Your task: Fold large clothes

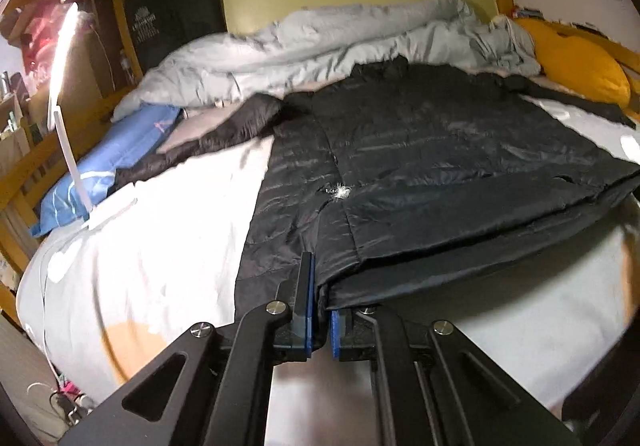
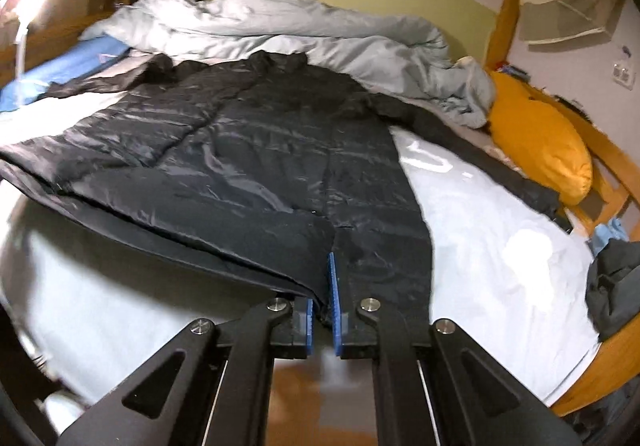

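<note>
White bedding (image 1: 160,246) is lying under a black puffer coat (image 1: 420,165). Left gripper (image 1: 320,286) and right gripper (image 2: 322,286) are each pinching its near hem.

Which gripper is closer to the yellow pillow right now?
Right. The right gripper grips the black jacket hem on the side where the yellow pillow lies; the left gripper grips the hem's opposite corner, nearer the blue pillow.
</note>
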{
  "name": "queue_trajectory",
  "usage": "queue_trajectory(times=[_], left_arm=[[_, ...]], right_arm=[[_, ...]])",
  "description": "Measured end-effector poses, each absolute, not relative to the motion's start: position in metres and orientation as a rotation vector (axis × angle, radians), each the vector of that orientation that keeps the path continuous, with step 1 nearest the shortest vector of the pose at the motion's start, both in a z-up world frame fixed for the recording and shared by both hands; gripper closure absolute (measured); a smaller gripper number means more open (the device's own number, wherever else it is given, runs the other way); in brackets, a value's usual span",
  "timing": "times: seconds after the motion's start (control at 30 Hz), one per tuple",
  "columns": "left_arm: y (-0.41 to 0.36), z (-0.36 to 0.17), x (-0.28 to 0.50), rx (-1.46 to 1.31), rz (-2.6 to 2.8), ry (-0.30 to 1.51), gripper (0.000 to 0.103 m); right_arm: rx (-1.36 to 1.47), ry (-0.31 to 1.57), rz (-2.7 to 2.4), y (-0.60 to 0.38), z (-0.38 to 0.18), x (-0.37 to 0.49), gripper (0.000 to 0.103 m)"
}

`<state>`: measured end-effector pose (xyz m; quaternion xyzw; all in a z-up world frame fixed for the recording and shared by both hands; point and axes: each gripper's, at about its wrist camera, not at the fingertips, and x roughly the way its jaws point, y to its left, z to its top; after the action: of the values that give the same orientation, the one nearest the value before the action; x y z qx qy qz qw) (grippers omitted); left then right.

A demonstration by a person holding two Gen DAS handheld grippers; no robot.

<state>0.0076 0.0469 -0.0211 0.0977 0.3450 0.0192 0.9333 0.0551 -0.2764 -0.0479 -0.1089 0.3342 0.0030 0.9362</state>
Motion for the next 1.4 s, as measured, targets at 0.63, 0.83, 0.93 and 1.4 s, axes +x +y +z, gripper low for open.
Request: queue_trajectory(times=[0.63,0.83,0.93,1.4], left_arm=[[0.066,-0.022,0.178,0.187,-0.019,0.835,0.093],[0.078,-0.041,0.2,0.186,0.006,0.755,0.013],[0.082,-0.039,0.203,0.203,0.006,0.721,0.013],[0.118,0.002,0.147,0.056,0.014,0.645,0.008]], right_arm=[[-0.195,0.743,0.052,-0.285,-0.028,0.217,0.092],[-0.08,0.836,0.081,-0.303,-0.064,0.254,0.069],[-0.103,0.791,0.045,-0.31,-0.06,0.247,0.03],[-0.046,0.715,-0.056,-0.348,-0.029,0.22,0.008]])
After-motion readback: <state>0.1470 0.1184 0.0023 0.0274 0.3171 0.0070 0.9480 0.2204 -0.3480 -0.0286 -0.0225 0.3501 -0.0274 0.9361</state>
